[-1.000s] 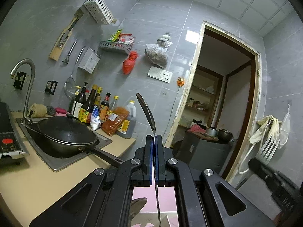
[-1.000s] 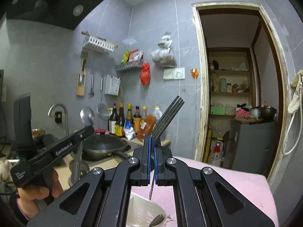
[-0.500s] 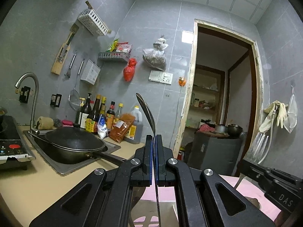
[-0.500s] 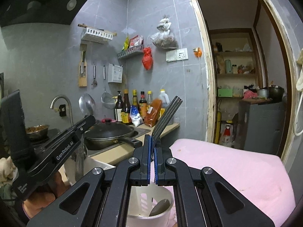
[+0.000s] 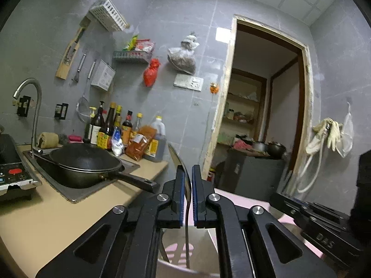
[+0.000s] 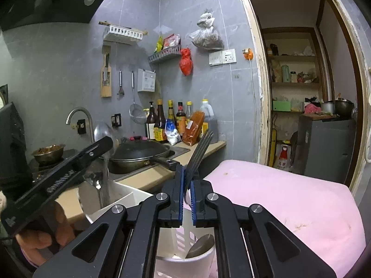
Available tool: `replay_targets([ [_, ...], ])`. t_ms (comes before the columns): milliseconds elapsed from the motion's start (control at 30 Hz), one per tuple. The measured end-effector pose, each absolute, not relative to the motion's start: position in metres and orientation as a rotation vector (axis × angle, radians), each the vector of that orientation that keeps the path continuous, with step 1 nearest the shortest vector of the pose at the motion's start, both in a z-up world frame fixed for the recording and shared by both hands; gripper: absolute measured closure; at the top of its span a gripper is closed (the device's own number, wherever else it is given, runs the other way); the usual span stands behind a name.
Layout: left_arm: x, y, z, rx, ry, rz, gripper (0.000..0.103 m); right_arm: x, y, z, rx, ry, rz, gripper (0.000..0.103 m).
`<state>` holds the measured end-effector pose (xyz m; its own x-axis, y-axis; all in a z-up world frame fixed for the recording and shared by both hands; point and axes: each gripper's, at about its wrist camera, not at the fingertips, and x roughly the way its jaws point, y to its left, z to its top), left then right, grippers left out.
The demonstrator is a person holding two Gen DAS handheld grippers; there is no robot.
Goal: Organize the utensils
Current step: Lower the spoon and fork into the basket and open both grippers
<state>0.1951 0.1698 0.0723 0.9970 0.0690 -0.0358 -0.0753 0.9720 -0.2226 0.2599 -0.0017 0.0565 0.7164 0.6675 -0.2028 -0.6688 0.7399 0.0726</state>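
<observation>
- L gripper [image 5: 187,180]: jaws have just been opening a bit, small gap each side of the spoon [image 5: 179,162] handle, pads not pressing it; spoon stands upright btw them, bowl up
- Spoon handle goes down into white holder [image 5: 176,270] under the gripper
- R gripper [image 6: 187,180]: jaws also just opened a little; fork [image 6: 200,149] stands btw them, tines up, leaning right; can't tell if pads touch it
- Fork handle points down to white cup [image 6: 185,264] w/ another spoon [image 6: 200,245] in it, cup on pink cloth [image 6: 278,197]
- Wok [image 5: 83,164] in sink, bottles [image 5: 116,129] by wall
</observation>
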Motion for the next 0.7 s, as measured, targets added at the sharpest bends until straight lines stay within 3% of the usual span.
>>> replay_targets([
  [100,0.192,0.170,0.076,-0.226,0.063,0.039,0.090,0.259,-0.003,0.060,0.002,0.220,0.737,0.097],
  [233,0.187,0.174,0.082,-0.259,0.070,0.010,0.073,0.257,-0.007,0.066,0.012,0.196,0.731,0.091],
  [400,0.185,0.172,0.096,-0.262,0.099,0.005,0.064,0.252,-0.015,0.082,0.026,0.153,0.703,0.083],
  [433,0.184,0.169,0.100,-0.256,0.106,0.009,0.057,0.250,-0.017,0.085,0.026,0.143,0.693,0.080],
  [467,0.183,0.167,0.102,-0.251,0.107,0.012,0.049,0.249,-0.019,0.087,0.026,0.137,0.685,0.076],
  [533,0.179,0.160,0.106,-0.239,0.103,0.017,0.039,0.244,-0.029,0.094,0.030,0.112,0.651,0.049],
  [600,0.177,0.153,0.110,-0.222,0.108,0.024,0.028,0.239,-0.040,0.100,0.037,0.088,0.624,0.036],
  [700,0.172,0.140,0.113,-0.195,0.109,0.029,0.017,0.231,-0.057,0.106,0.030,0.067,0.579,0.027],
])
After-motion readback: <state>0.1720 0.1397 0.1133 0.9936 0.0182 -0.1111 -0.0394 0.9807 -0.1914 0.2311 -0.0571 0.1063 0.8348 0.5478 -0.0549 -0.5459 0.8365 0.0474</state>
